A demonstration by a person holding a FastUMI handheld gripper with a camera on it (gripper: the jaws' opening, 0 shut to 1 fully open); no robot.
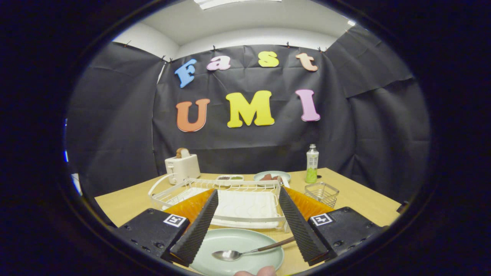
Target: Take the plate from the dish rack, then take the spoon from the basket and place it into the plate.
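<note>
The table carries everything. Near its middle stands the rack, a white wire frame with a white ribbed tray inside, no plate in it. At the table's near edge, just in front of the rack, lies the plate, flat. The gripper hangs above it, released, fingers spread wide with nothing between them but the plate below. At the far left corner sits a toaster with bread in its slot. A bottle stands upright toward the far right edge. The wire basket sits just right of the rack. A second plate with food rests behind the rack, beside a small tray. The spoon lies in the near plate, bowl left, handle crossing the rim rightward.
</note>
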